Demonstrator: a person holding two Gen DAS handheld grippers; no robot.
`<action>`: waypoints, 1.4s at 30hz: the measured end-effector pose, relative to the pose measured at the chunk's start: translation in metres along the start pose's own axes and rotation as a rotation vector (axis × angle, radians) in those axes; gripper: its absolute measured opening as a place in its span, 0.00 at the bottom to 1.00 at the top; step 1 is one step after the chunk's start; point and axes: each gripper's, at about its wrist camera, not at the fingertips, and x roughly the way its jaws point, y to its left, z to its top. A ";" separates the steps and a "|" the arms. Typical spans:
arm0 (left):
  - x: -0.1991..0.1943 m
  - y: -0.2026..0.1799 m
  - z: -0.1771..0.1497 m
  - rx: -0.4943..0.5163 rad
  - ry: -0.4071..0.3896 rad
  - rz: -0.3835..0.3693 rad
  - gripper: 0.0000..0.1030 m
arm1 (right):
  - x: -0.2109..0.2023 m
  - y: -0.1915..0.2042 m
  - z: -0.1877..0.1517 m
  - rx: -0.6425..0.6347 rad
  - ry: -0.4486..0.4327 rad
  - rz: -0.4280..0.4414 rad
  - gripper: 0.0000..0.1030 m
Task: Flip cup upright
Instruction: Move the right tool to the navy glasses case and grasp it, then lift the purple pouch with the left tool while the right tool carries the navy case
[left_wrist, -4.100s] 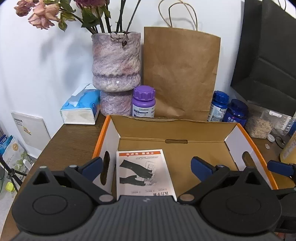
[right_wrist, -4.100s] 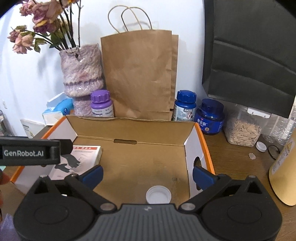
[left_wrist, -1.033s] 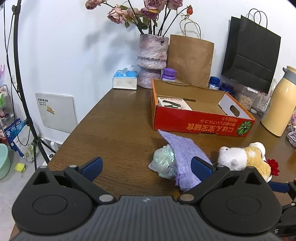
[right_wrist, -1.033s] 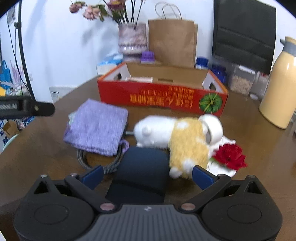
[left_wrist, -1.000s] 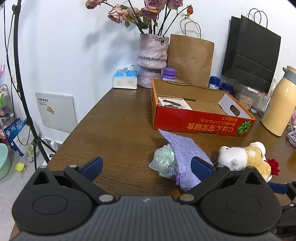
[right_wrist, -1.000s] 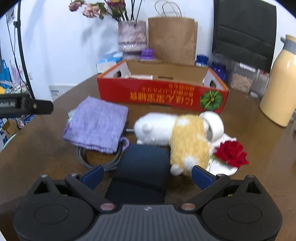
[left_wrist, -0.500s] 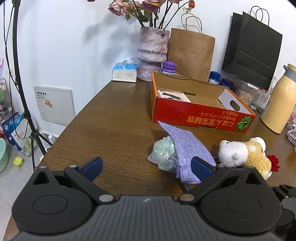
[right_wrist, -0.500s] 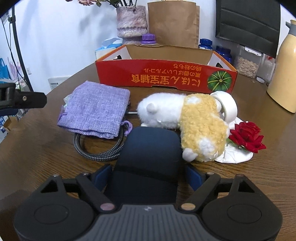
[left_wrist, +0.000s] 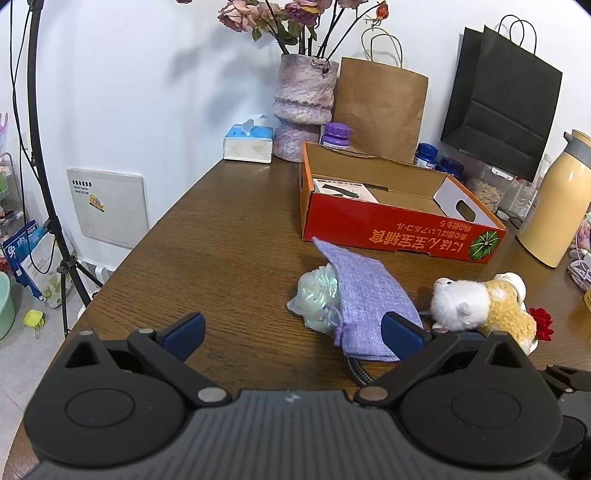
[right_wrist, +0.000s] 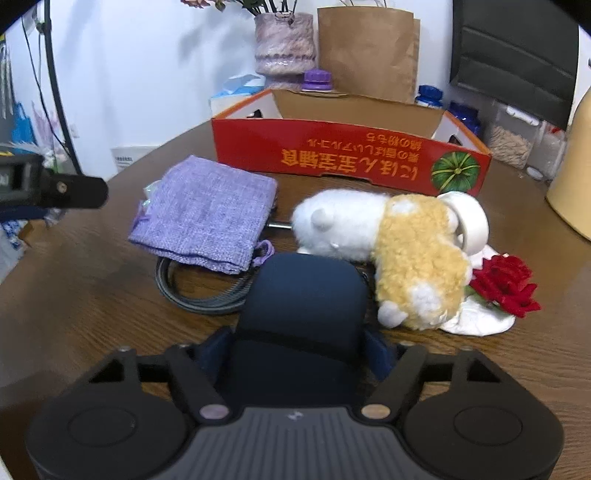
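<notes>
A dark navy cup (right_wrist: 303, 295) stands mouth down on the brown table (right_wrist: 74, 295), its closed base showing on top. My right gripper (right_wrist: 299, 350) reaches around the cup's lower part. Its jaws are closing, and the blue pads (right_wrist: 216, 350) lie against both sides of the cup. In the left wrist view my left gripper (left_wrist: 291, 326) hovers over the table's near left part, open, with nothing between its fingers. The cup itself is not clear in that view.
A plush toy (right_wrist: 388, 243) lies right behind the cup, with a red rose (right_wrist: 506, 284) beside it. A purple cloth pouch (right_wrist: 207, 210) rests on a coiled cable (right_wrist: 192, 291). Behind them stand a red cardboard box (right_wrist: 351, 158) and a cream flask (left_wrist: 557, 206).
The right gripper's jaws have come in from wide open onto the cup's sides and the view has sunk a little toward it. The left gripper has not moved.
</notes>
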 end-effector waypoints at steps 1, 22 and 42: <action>0.000 0.000 0.000 0.001 0.000 0.000 1.00 | -0.001 -0.001 -0.001 0.006 -0.007 0.001 0.66; -0.007 -0.015 0.007 0.011 -0.019 0.005 1.00 | -0.059 -0.012 -0.004 0.018 -0.205 0.063 0.61; 0.014 -0.058 0.017 0.054 0.019 0.040 1.00 | -0.076 -0.065 0.028 0.041 -0.353 0.046 0.61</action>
